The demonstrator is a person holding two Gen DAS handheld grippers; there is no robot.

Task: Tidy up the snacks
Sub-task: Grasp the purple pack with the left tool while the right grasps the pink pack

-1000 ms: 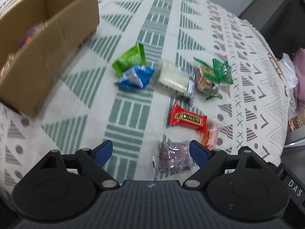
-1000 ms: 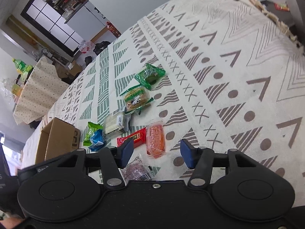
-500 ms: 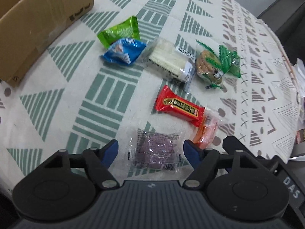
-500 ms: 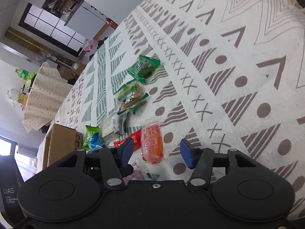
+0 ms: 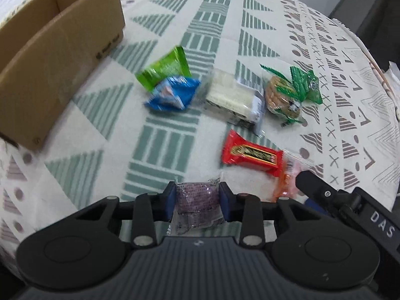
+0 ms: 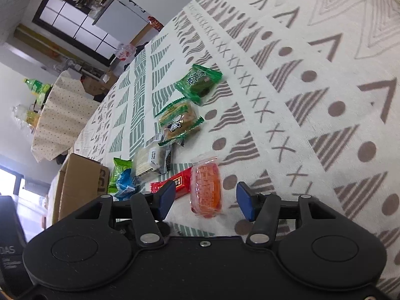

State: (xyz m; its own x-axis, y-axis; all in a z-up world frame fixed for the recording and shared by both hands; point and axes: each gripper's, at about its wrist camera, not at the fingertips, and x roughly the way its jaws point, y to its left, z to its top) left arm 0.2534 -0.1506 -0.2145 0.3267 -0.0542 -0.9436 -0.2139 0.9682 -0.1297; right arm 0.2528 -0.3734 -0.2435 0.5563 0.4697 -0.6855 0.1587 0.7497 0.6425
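My left gripper (image 5: 197,200) is shut on a clear packet of purple snack (image 5: 196,198) at the near edge of the patterned tablecloth. Beyond it lie a red bar (image 5: 251,153), an orange packet (image 5: 287,177), a white packet (image 5: 233,100), a blue packet (image 5: 172,95), a light green packet (image 5: 163,68) and a biscuit in green wrap (image 5: 285,95). My right gripper (image 6: 203,201) is open, its fingers on either side of the orange packet (image 6: 206,188). The cardboard box (image 5: 50,57) stands open at the left.
A dark green packet (image 6: 198,82) lies farthest along the row. The right gripper's black body (image 5: 350,205) reaches in at the left view's lower right. The table edge (image 5: 385,115) curves away on the right. Another covered table (image 6: 60,115) stands behind.
My left gripper moved forward and closed on the purple packet. My right gripper moved in closer to the orange packet, still open.
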